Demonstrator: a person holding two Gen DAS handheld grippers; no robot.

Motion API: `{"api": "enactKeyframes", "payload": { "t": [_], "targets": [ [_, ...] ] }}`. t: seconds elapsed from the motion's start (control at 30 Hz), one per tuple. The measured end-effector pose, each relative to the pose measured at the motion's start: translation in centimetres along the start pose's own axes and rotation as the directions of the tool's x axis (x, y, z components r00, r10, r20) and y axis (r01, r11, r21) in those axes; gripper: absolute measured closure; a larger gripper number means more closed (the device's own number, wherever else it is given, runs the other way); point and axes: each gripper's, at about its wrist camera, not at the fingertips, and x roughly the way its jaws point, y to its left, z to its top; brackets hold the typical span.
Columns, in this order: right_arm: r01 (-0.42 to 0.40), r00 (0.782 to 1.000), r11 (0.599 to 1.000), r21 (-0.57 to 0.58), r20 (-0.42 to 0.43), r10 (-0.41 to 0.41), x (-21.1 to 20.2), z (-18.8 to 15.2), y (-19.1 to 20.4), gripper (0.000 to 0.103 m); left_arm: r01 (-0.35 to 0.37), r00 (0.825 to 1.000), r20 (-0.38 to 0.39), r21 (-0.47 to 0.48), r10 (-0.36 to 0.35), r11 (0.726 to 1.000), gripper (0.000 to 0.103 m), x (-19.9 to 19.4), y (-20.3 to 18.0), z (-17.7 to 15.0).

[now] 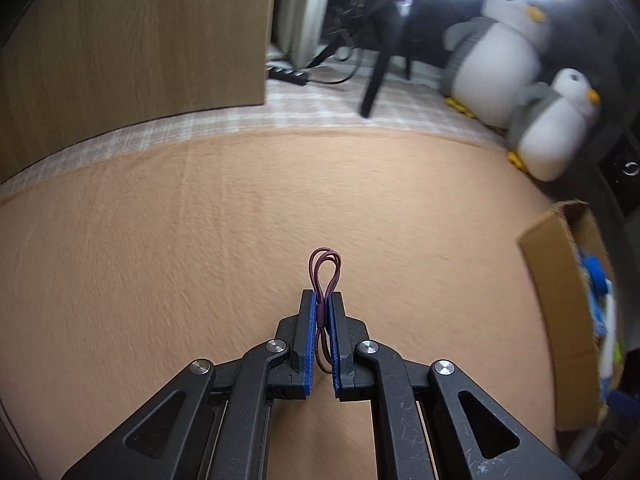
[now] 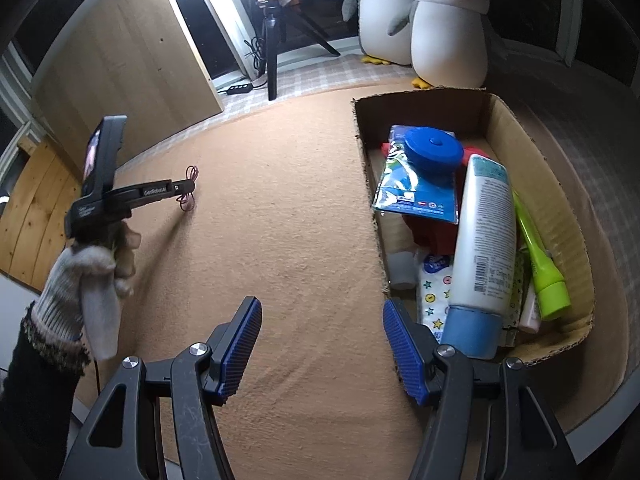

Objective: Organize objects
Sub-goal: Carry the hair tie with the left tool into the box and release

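My left gripper point(image 1: 322, 300) is shut on a thin maroon hair tie point(image 1: 325, 270), whose loops poke out past the blue pads above the tan blanket point(image 1: 200, 240). The right wrist view shows that same left gripper point(image 2: 188, 186) at the left, held by a gloved hand point(image 2: 96, 272), with the hair tie point(image 2: 191, 172) dangling from its tips. My right gripper point(image 2: 322, 308) stands open over the blanket with nothing between its fingers. Just to its right lies a cardboard box point(image 2: 532, 136) holding a white bottle point(image 2: 486, 236), a blue round case point(image 2: 432, 152), a green tube point(image 2: 540, 256) and packets.
Two plush penguins point(image 2: 436, 20) stand beyond the box. A black tripod point(image 2: 276, 40) and a power strip point(image 2: 240, 89) sit on the checked cloth at the back, beside a wooden panel point(image 2: 132, 64). In the left wrist view the box point(image 1: 560, 300) is at the right edge.
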Motion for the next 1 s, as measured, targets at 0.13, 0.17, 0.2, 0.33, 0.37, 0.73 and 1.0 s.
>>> {"api": "enactKeyframes", "payload": {
  "t": [0.13,0.17,0.2,0.33,0.37,0.73,1.0],
  "targets": [
    [0.012,1.0,1.0,-0.011,0.014,-0.012,-0.3,-0.1,0.5,0.044,0.043,0.999,0.03,0.036,-0.044,0.998,0.097,-2.3,-2.4,-0.6],
    [0.016,1.0,1.0,-0.013,0.018,-0.016,-0.4,-0.1,0.5,0.044,0.051,0.998,0.036,0.044,-0.053,0.998,0.097,-2.8,-2.9,-0.6],
    [0.021,1.0,1.0,-0.014,0.022,-0.02,-0.5,-0.1,0.5,0.044,0.059,0.997,0.042,0.053,-0.062,0.997,0.097,-3.1,-3.5,-0.5],
    [0.031,0.999,0.999,-0.008,0.035,-0.031,-1.0,-0.3,0.2,0.044,0.102,0.992,0.066,0.107,-0.109,0.989,0.097,-5.1,-6.5,-0.6],
    [0.032,0.999,0.999,-0.005,0.036,-0.032,-1.1,-0.4,0.1,0.044,0.11,0.991,0.069,0.116,-0.119,0.987,0.097,-5.4,-7.2,-0.6],
    [0.053,0.997,0.997,0.047,0.05,-0.055,-2.4,-1.4,-2.5,0.044,0.206,0.973,0.056,0.237,-0.225,0.949,0.097,-6.1,-16.2,-0.3],
    [0.07,0.996,0.994,0.09,0.055,-0.075,-3.3,-2.1,-4.9,0.044,0.266,0.957,0.03,0.296,-0.287,0.917,0.097,-5.6,-22.2,0.0]
  ]
}}
